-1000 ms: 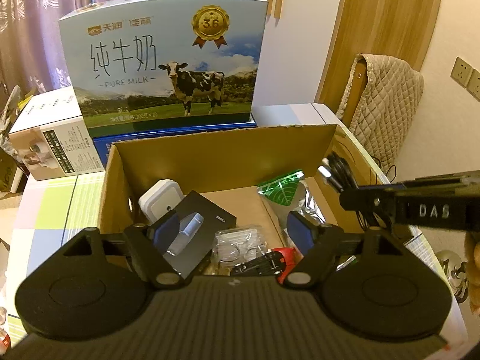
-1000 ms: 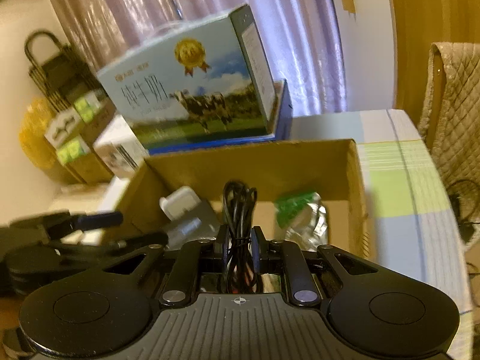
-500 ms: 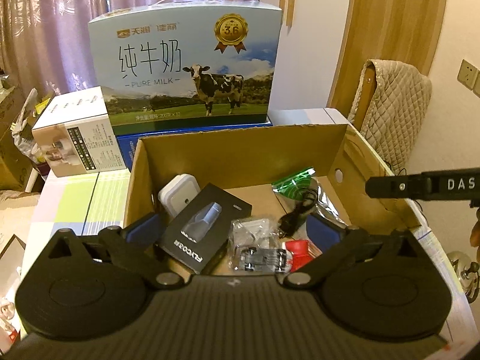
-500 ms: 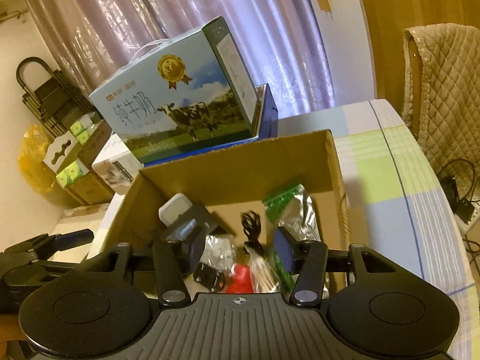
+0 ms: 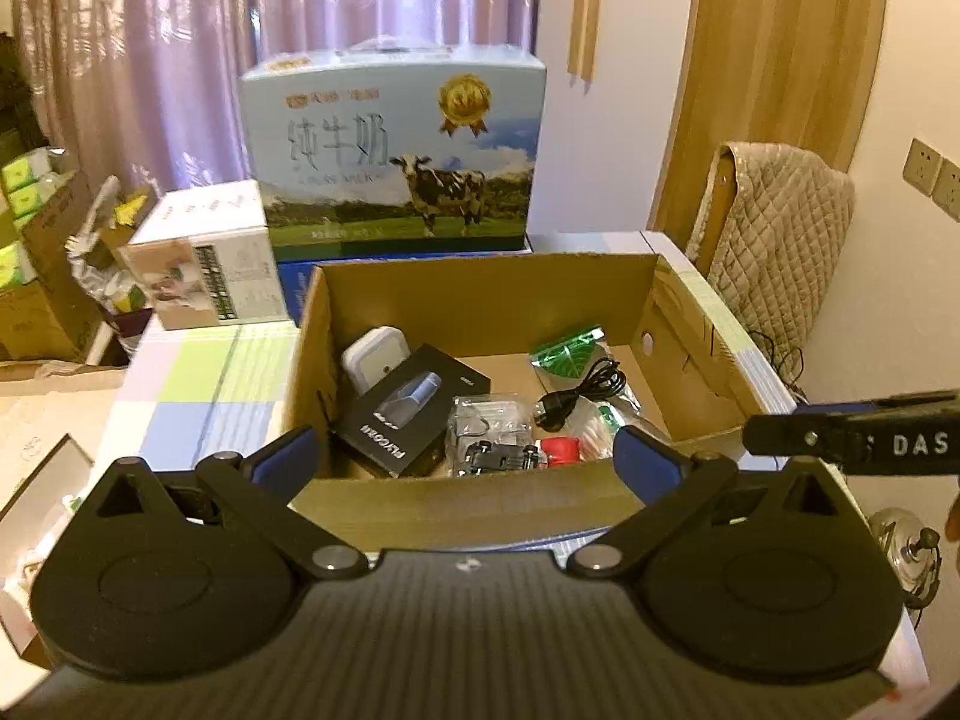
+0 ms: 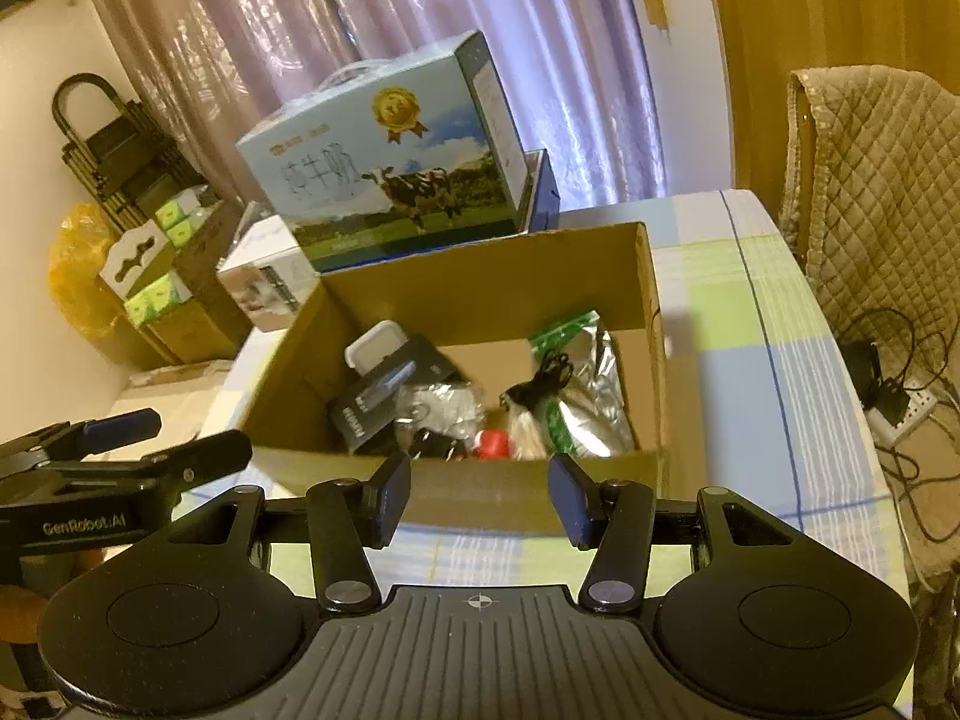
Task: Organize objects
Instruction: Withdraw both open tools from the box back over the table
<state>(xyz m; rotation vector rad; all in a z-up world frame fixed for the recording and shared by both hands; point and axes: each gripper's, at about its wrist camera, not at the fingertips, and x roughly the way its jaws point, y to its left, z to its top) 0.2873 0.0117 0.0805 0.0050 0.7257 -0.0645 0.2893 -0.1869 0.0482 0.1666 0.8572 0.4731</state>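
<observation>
The left gripper (image 5: 465, 459) hangs with its jaws spread wide and empty, just short of the near wall of the cardboard box (image 5: 480, 294). Inside the box, from left to right, lie a white charger (image 5: 375, 357), a black package (image 5: 408, 408), a clear bag (image 5: 489, 420) and a coiled black cable (image 5: 579, 393) on a green foil pouch (image 5: 567, 354). The right gripper (image 6: 480, 495) is likewise wide open and holds nothing, before the box's near wall.

Both wrist cams sit just outside the box's (image 5: 480, 504) near wall, angled down into it. Right cam views from the right; both share the contents and milk carton (image 6: 384, 180).
</observation>
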